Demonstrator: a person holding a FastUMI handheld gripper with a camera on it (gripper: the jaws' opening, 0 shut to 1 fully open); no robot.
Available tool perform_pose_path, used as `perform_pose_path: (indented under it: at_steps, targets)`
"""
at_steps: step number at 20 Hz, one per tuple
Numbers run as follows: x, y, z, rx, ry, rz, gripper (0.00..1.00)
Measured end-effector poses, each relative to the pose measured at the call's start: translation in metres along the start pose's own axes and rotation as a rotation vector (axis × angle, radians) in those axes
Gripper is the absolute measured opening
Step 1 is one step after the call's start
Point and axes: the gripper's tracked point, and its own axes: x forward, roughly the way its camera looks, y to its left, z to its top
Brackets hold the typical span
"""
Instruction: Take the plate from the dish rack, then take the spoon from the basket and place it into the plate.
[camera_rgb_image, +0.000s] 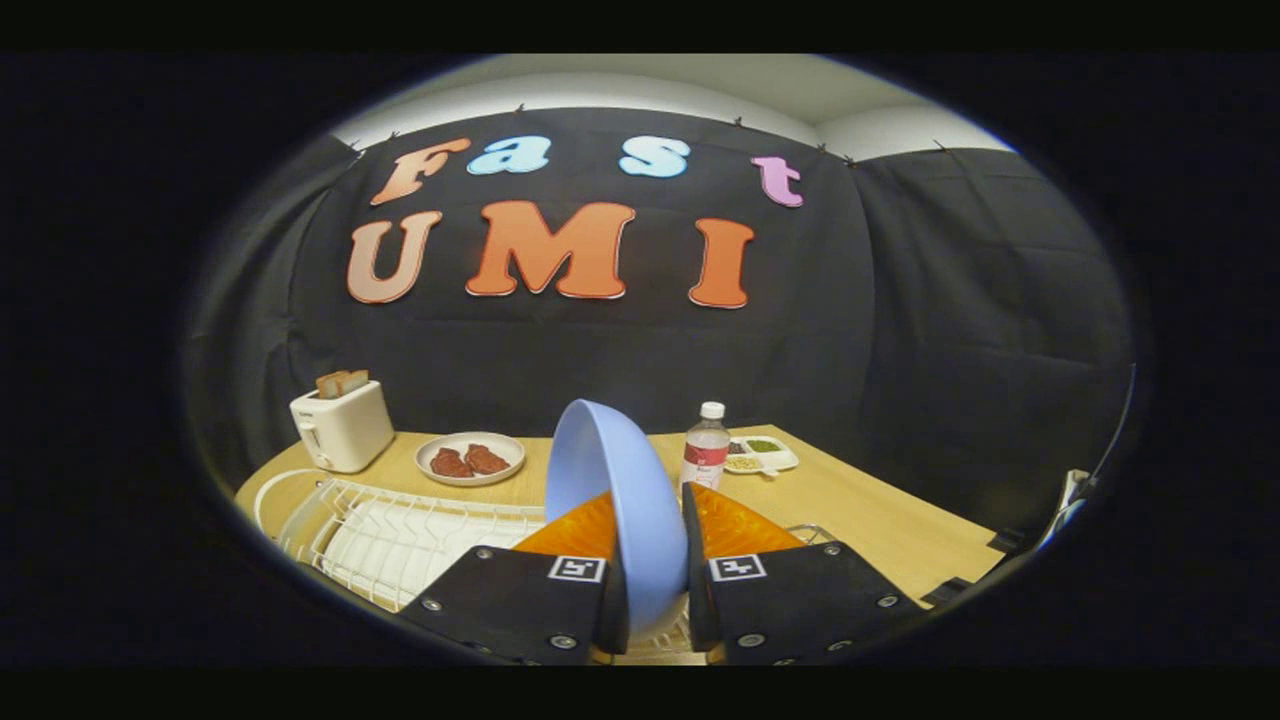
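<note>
1. While the dish rack (400, 535) sits low to my left on the worktop (860, 500), I'm on the plate step.
2. My hand-held gripper (655, 590) pinches the blue plate (610, 490), lifted on edge.
3. Next, I judge, it needs bare worktop rightward, before the spoon.

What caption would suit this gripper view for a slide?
Gripper clamps a blue plate upright above the white dish rack, toaster and bottle beyond.
</note>
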Motion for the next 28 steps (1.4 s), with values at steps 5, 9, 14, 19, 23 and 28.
perform_pose_path:
  at_steps: [5,9,14,19,23,28]
  targets:
    - [-0.028,0.001,-0.018,0.129,0.067,0.092,0.23]
    - [-0.057,0.004,-0.031,0.208,0.119,0.175,0.24]
    - [-0.1,0.008,-0.047,0.298,0.163,0.275,0.23]
    - [-0.134,0.005,-0.068,0.374,0.199,0.342,0.23]
    - [-0.151,-0.001,-0.092,0.428,0.23,0.371,0.24]
    - [-0.16,-0.006,-0.125,0.476,0.28,0.374,0.23]
